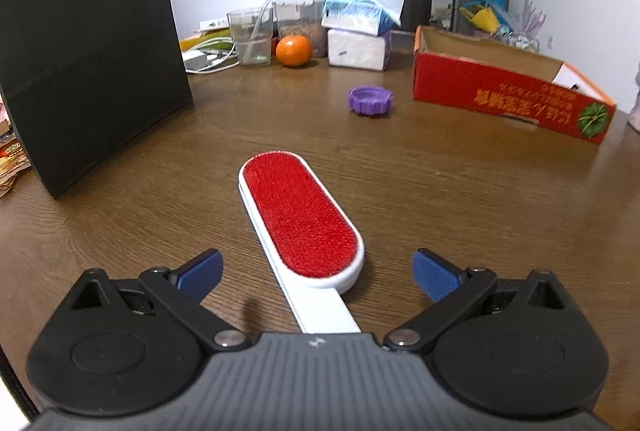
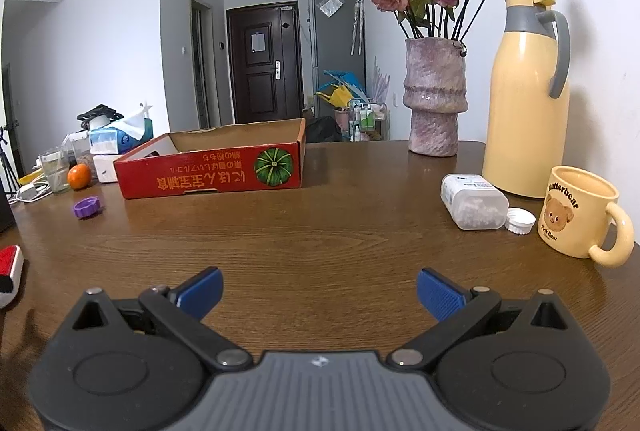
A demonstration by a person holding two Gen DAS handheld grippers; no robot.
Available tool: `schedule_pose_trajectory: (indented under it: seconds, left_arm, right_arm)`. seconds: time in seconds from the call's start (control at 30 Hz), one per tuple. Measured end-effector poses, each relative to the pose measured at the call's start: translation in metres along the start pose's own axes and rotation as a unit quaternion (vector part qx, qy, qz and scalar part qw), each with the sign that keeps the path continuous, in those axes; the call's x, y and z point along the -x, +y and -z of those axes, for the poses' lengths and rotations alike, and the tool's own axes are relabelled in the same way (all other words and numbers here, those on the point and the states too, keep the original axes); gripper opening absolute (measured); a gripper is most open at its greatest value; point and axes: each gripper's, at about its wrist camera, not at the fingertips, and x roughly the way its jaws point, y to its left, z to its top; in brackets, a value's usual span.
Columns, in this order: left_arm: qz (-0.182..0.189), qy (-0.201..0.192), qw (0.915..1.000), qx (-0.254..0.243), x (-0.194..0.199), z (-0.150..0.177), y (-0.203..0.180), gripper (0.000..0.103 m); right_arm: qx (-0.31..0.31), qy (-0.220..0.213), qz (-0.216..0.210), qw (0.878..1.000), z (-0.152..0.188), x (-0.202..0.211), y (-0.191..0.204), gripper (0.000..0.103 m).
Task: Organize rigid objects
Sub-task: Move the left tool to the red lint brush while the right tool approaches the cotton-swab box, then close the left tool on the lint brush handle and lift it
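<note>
Left claw point(image 1: 318, 273) is spread wide, blue pads well apart, gripping nothing, and right between them lies the lint brush point(image 1: 300, 221), red bristle face up on the wooden worktop point(image 1: 460, 199), its white handle running back under the claw body. Neither pad touches the brush. Ahead of it, well apart, a purple cap point(image 1: 370, 101) sits on the wood, and to the right of that is the red cardboard box point(image 1: 508, 93), open at the top, printed text upside down. A black paper bag point(image 1: 88, 43) stands tall on the left; at the far edge an orange point(image 1: 294, 50) rests between a clear glass point(image 1: 252, 37) and a stack of tissue packs point(image 1: 360, 31). Over to the right claw point(image 2: 318, 293): also wide apart, holding nothing, bare wood between the pads. Off to its right a clear jar point(image 2: 474, 202) lies on its side with a white lid point(image 2: 520, 220) just beside it, next to a yellow bear mug point(image 2: 580, 215), a yellow thermos point(image 2: 526, 99) and a vase of dried roses point(image 2: 435, 97).
</note>
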Motion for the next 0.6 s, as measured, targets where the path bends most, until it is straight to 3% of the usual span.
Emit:
schedule_pose_trajectory:
  seconds: [0.13, 0.23, 0.33, 0.6]
  left_arm:
    - [-0.01, 0.016, 0.9998, 0.002, -0.019, -0.004, -0.002, 0.096]
    - [-0.009, 0.031, 0.9994, 0.013, -0.028, -0.006, -0.001, 0.076]
    - [-0.004, 0.023, 0.9996, 0.018, -0.028, -0.006, 0.002, 0.062]
    - [0.022, 0.016, 0.9991, 0.032, -0.024, -0.006, 0.005, 0.059]
  right_arm:
    - [-0.001, 0.003, 0.001, 1.0, 0.001, -0.002, 0.0, 0.103]
    - [-0.001, 0.005, 0.002, 1.0, 0.001, -0.004, 0.0, 0.103]
    - [-0.001, 0.006, 0.003, 1.0, 0.001, -0.005, 0.001, 0.103]
    - [-0.001, 0.009, 0.003, 1.0, 0.002, -0.009, 0.002, 0.103]
